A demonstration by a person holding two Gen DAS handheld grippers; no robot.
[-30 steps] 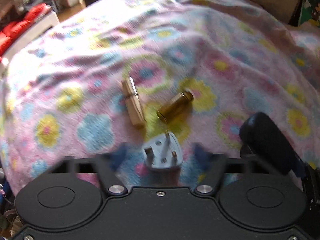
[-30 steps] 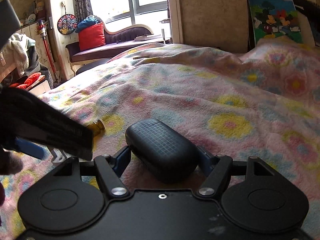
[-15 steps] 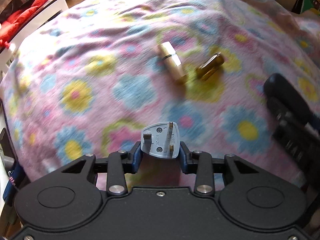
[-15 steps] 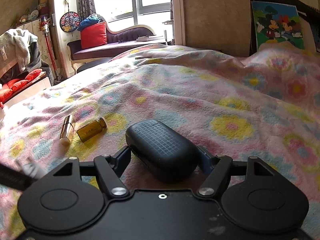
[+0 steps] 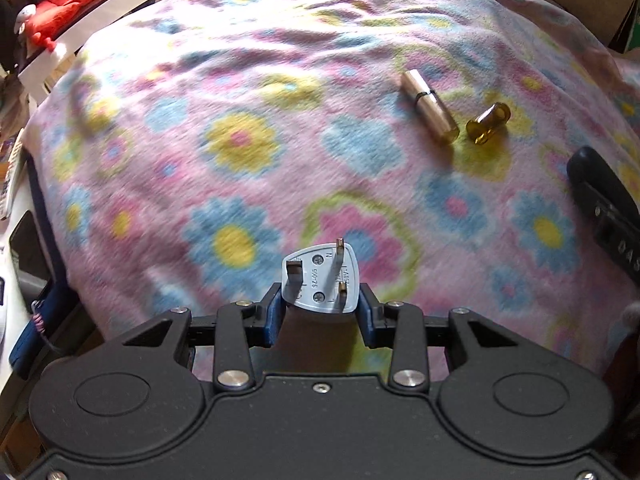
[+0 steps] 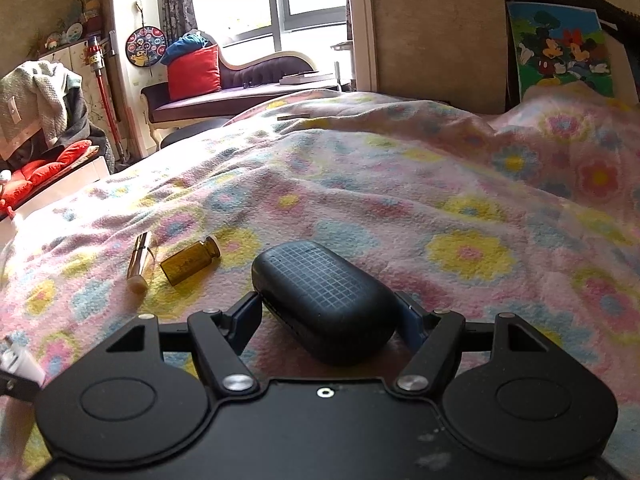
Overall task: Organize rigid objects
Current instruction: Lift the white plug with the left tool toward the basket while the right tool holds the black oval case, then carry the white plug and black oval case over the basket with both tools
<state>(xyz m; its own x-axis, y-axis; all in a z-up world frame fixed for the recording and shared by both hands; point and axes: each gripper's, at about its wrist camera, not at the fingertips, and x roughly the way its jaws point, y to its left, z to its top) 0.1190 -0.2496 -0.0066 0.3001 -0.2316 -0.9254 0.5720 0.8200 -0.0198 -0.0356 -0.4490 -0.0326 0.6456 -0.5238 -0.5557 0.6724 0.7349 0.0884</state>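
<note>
My left gripper [image 5: 319,310] is shut on a grey three-pin plug [image 5: 320,280] and holds it above the flowered blanket [image 5: 240,148], pins facing away. My right gripper [image 6: 328,320] is shut on a black oval case [image 6: 324,300] with a grid texture, low over the blanket [image 6: 400,200]. A gold lipstick tube [image 5: 429,106] and a brown glass vial [image 5: 489,123] lie side by side on the blanket, far right in the left wrist view. In the right wrist view the lipstick tube [image 6: 139,262] and vial [image 6: 190,266] lie left of the case.
The black case and right gripper show at the right edge of the left wrist view [image 5: 600,200]. The bed's left edge drops to a white bench with red cushions [image 5: 80,12]. A chaise with a red pillow [image 6: 194,72] stands by the window. A cartoon picture [image 6: 560,48] leans at back right.
My left gripper closed on the plug, lifted it and pulled back toward the left; the lipstick and vial now lie farther away to the right. The right gripper kept still with the case.
</note>
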